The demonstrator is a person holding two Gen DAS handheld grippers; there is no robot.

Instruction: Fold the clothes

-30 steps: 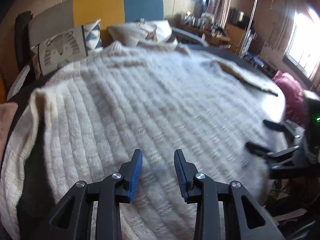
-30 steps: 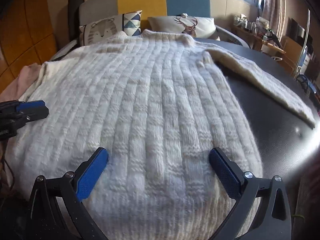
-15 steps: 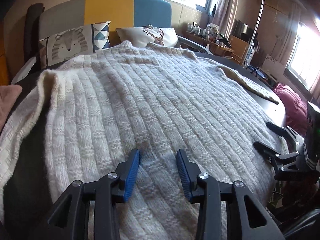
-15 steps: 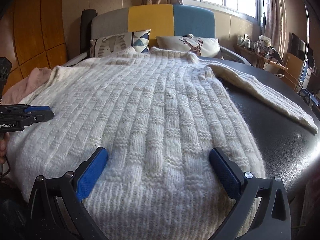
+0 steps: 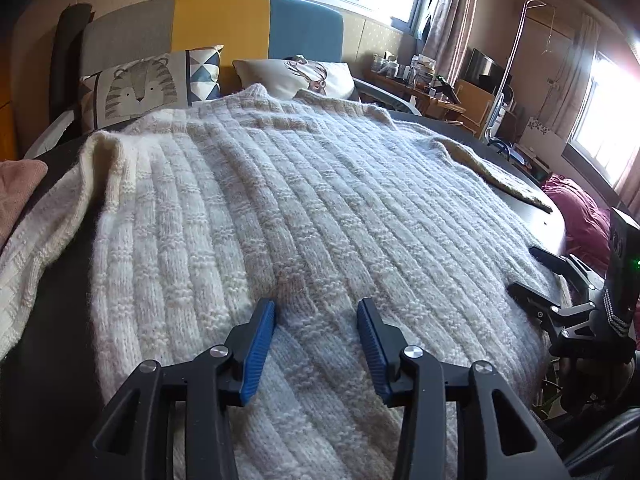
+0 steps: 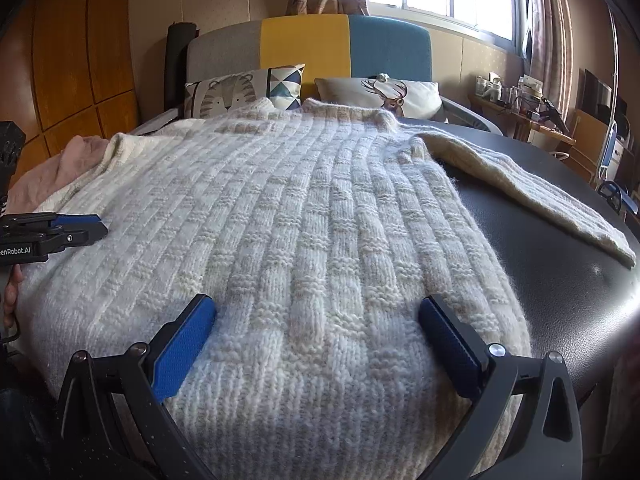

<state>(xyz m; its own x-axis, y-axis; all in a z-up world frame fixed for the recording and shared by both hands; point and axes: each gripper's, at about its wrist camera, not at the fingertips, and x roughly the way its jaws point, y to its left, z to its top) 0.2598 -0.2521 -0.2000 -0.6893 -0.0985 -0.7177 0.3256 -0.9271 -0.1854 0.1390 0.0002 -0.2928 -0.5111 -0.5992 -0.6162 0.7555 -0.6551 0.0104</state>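
Observation:
A cream cable-knit sweater [image 5: 280,200] lies spread flat on a dark round table [image 6: 540,264], hem toward me and collar at the far side. Its right sleeve [image 6: 540,192] stretches out over the bare tabletop, and its left sleeve [image 5: 32,240] hangs off the left edge. My left gripper [image 5: 315,306] hovers low over the hem area. Its jaws are opening, with only flat knit below them and nothing pinched. My right gripper [image 6: 317,304] stands wide open over the sweater's [image 6: 300,208] hem, its blue pads on either side of the knit without pressing it.
A pink cloth [image 6: 52,168] lies at the table's left edge. Behind the table stands a grey, yellow and blue sofa [image 6: 344,44] with two cushions. A dark red bundle [image 5: 580,216] sits off the right side, and cluttered shelves line the far right wall.
The left gripper's jaws have spread wider and it has settled over the sweater's hem. The right gripper stays wide open in the same place, and its view has tipped up a little.

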